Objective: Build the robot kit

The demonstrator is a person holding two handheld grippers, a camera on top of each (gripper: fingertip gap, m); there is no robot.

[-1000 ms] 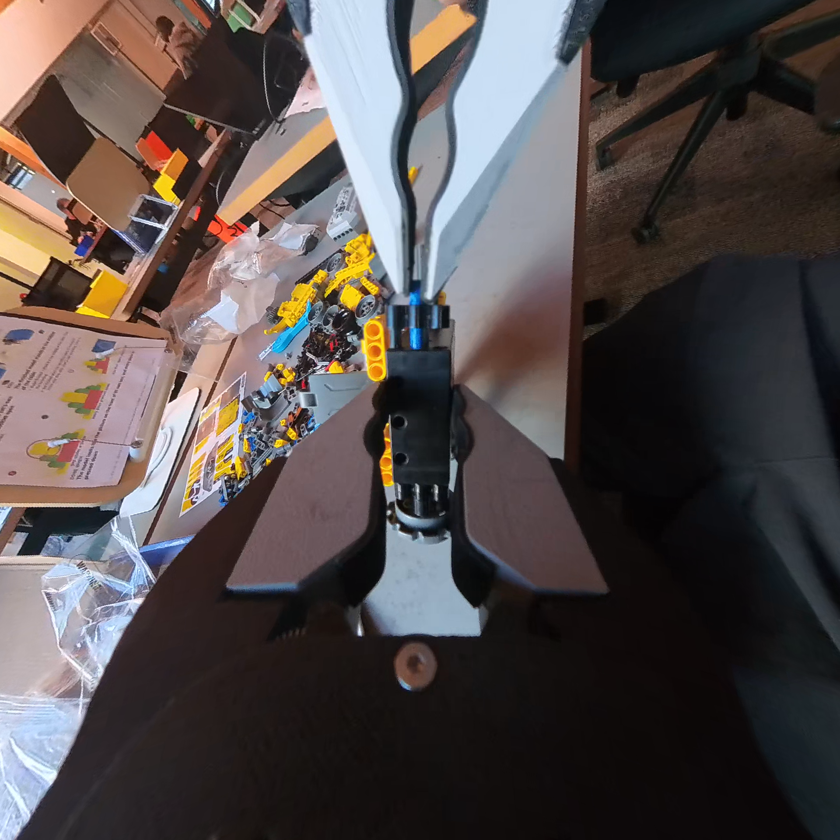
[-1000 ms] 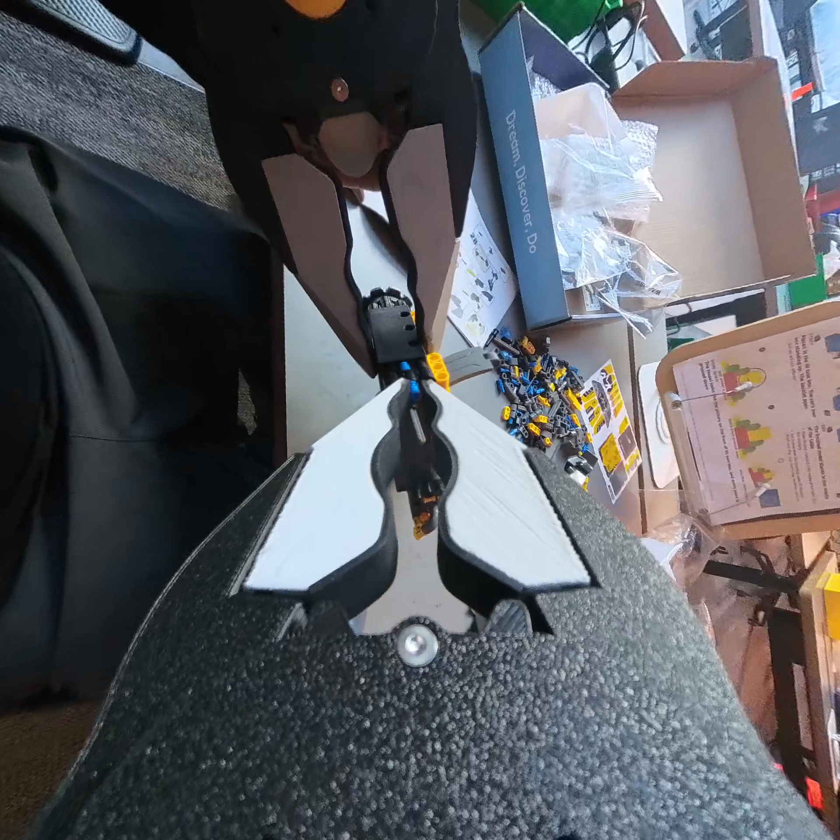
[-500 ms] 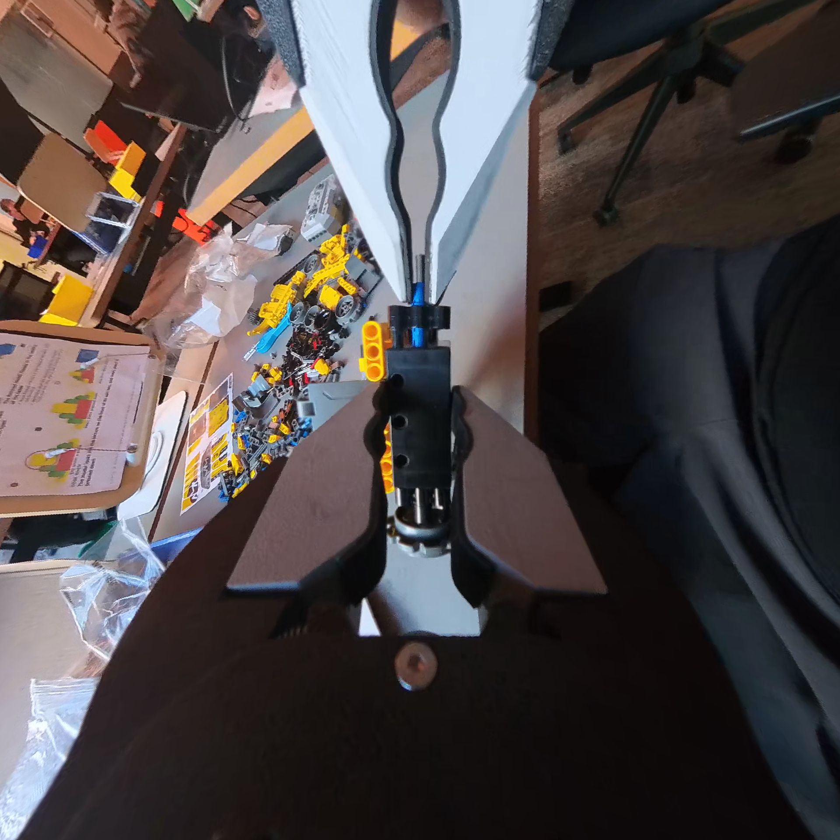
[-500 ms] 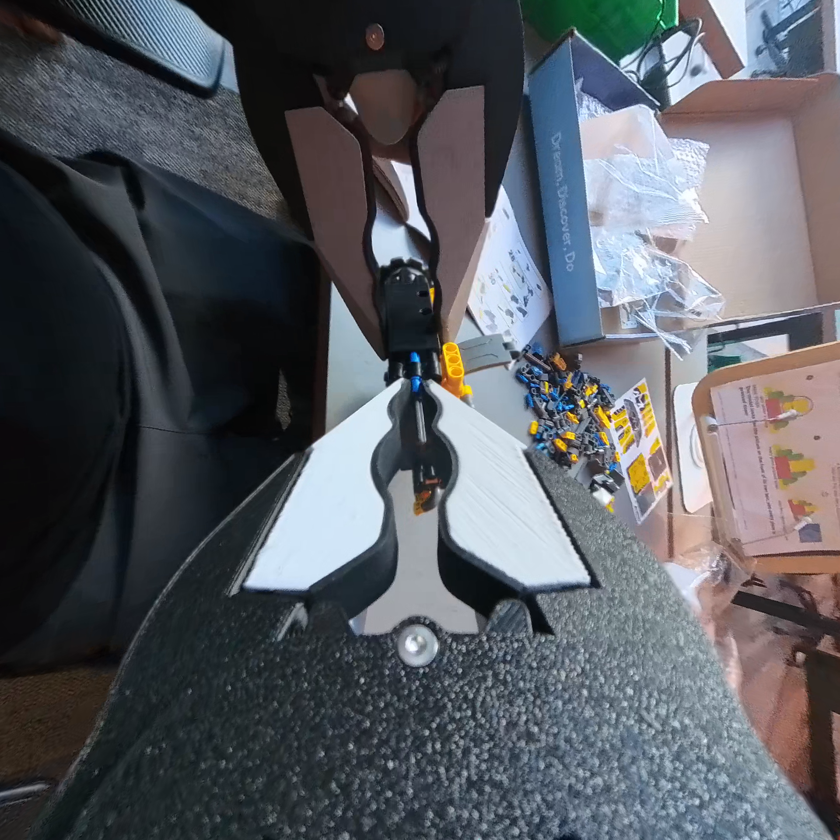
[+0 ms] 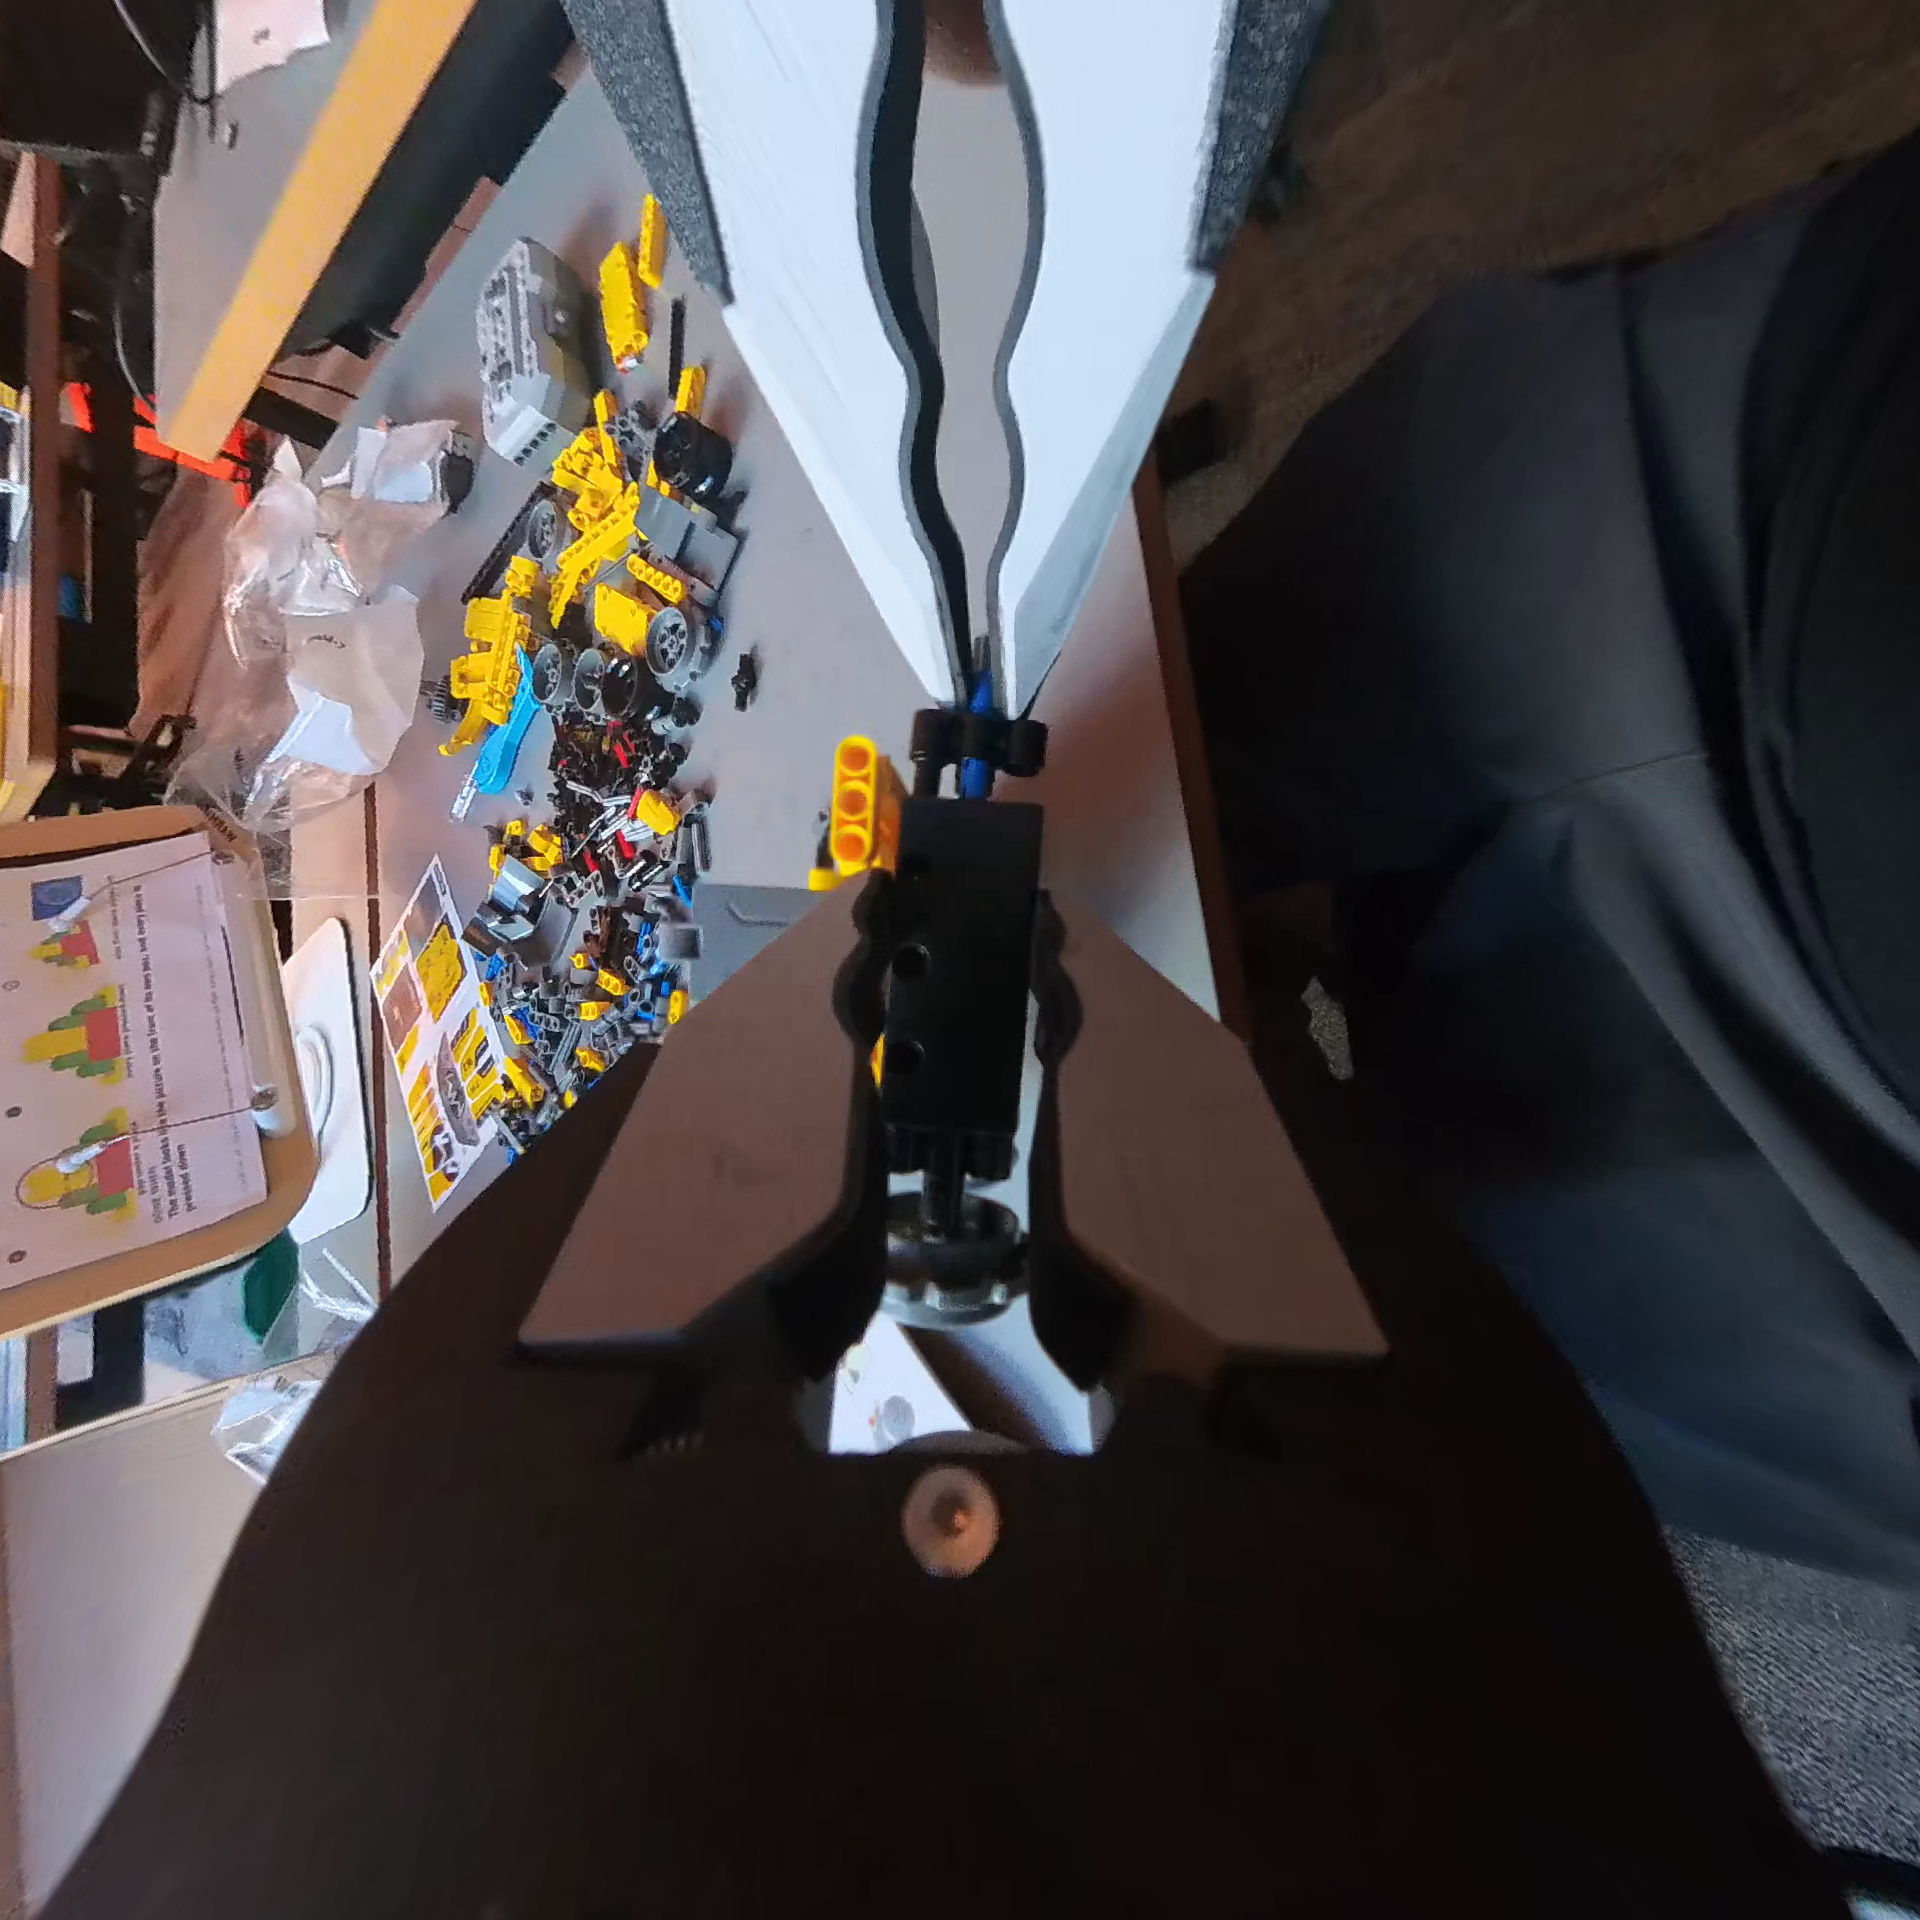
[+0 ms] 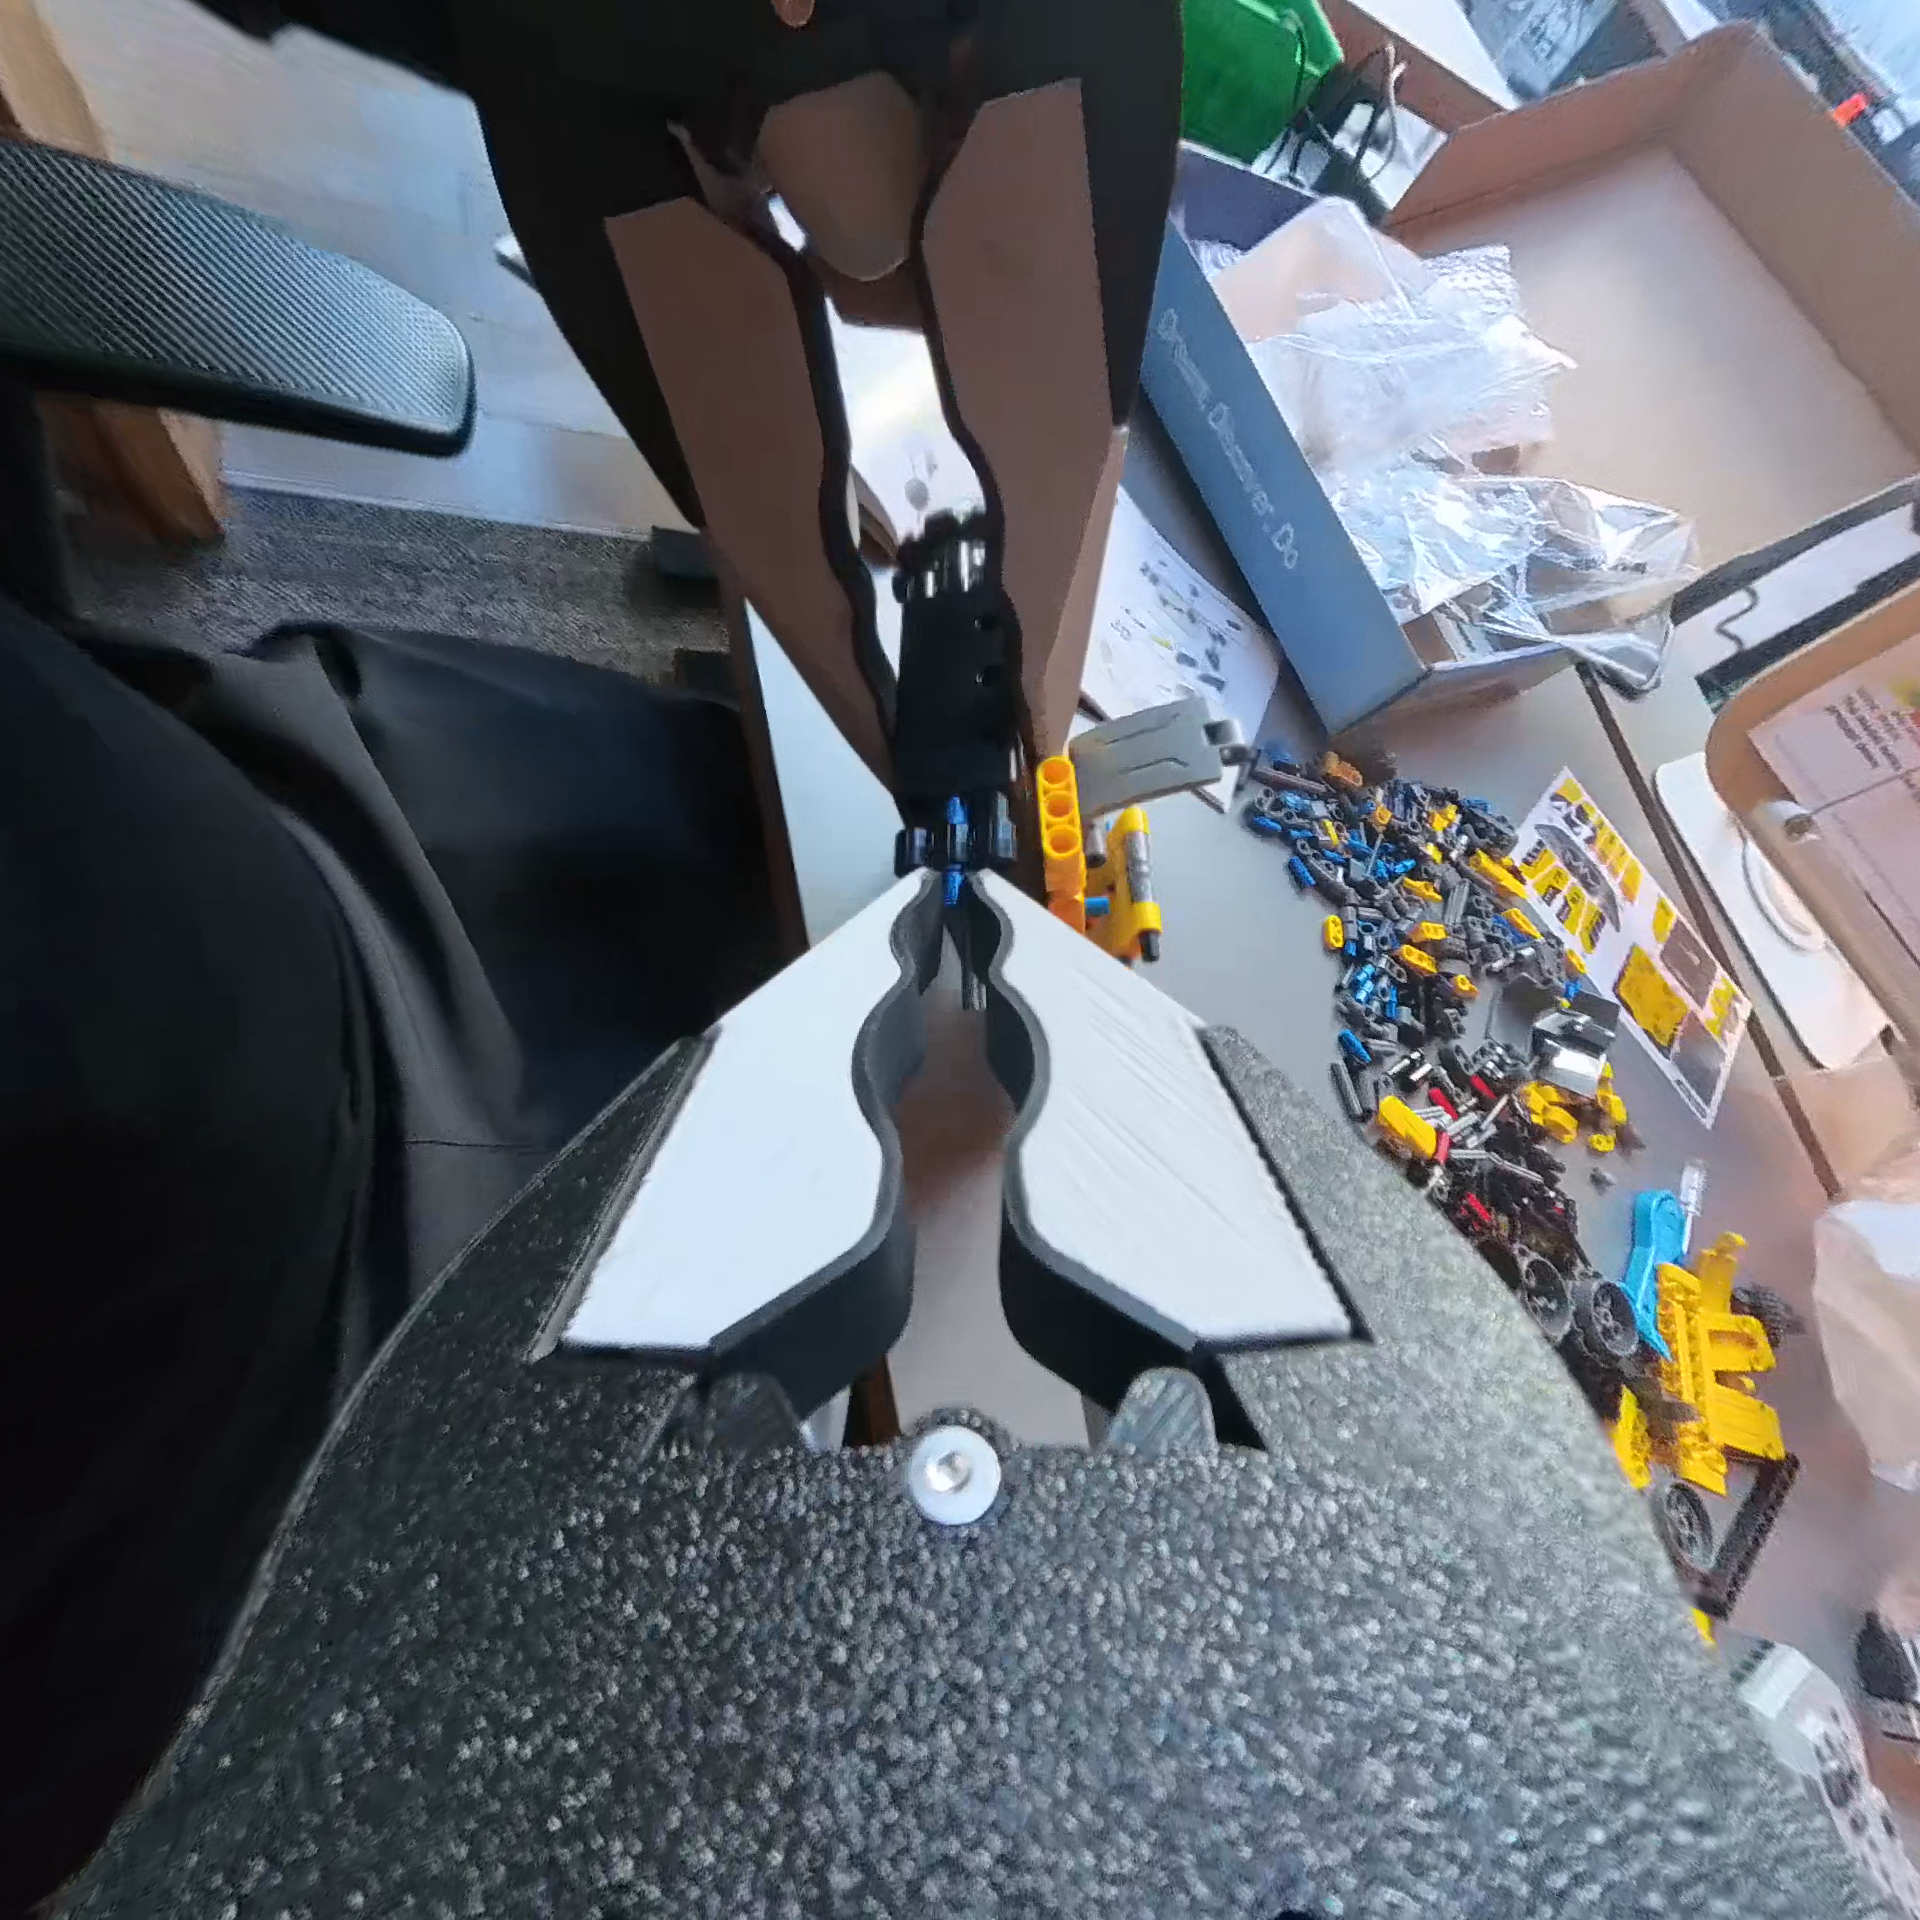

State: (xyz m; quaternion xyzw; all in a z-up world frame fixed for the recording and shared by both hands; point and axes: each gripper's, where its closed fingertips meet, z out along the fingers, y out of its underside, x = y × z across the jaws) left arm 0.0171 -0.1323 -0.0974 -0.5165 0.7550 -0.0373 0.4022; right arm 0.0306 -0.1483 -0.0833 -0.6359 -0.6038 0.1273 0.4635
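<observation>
Left gripper [image 5: 956, 935] jaws clamped on black block assembly [image 5: 961, 997], right gripper [image 6: 954, 914] pinching its blue pin [image 6: 952, 883].

Two grippers [image 5: 956, 997] [image 6: 951, 914] over one desk [image 6: 1226, 935]

One black brick assembly [image 5: 961, 987], one yellow beam [image 5: 857, 800], one cardboard box [image 6: 1704, 301], two instruction sheets [image 5: 442, 1029] [image 6: 1174, 623].

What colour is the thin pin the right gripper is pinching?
Blue. The pin sticks out of the black block, clearest in the right wrist view.

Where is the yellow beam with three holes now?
In both views the yellow beam lies on the table, just beside the black block that the left gripper holds.
</observation>
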